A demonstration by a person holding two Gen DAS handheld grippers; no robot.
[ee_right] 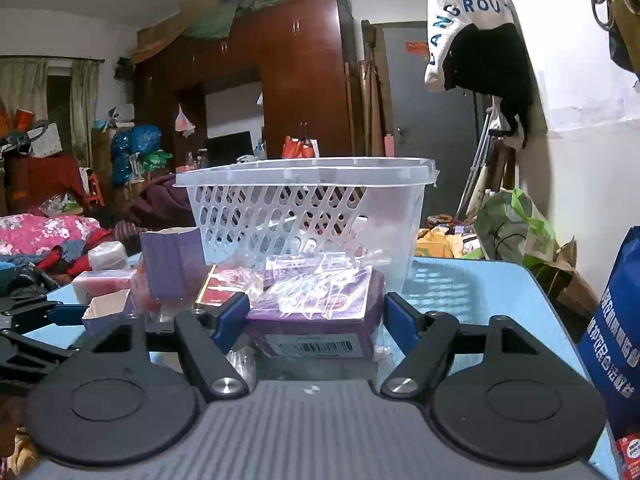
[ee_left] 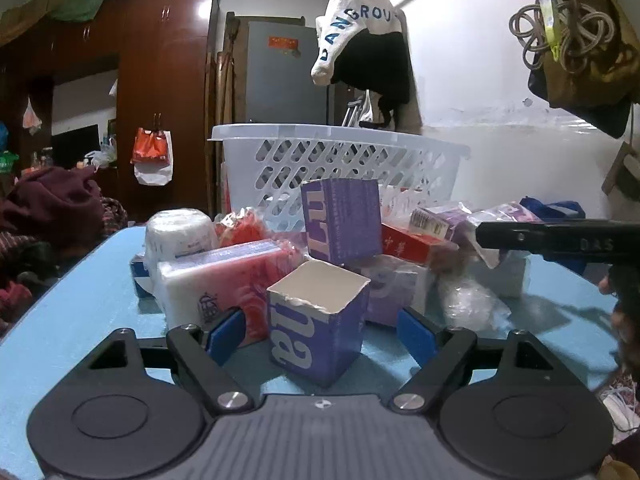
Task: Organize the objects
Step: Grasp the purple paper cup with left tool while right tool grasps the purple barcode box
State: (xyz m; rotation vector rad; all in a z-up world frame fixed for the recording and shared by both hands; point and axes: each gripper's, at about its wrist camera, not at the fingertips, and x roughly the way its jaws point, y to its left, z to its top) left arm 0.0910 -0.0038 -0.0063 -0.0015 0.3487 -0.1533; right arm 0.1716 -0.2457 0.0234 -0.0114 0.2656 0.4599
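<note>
**Cluttered bedroom, blue tabletop: two boxes, one per claw**

Blue table (ee_left: 80,280) is carrying a heap of packets in front of a white basket (ee_left: 340,160). Left gripper (ee_left: 320,332) is straddling an open-topped purple carton (ee_left: 320,320), upright, torn rim, white lettering; jaws apart, pads not touching. Right gripper (ee_right: 316,316) is flanking a purple film-wrapped box (ee_right: 320,316), long axis crosswise, barcode facing the camera; its left pad is looking to be touching, though a firm clamp cannot be told.
</note>
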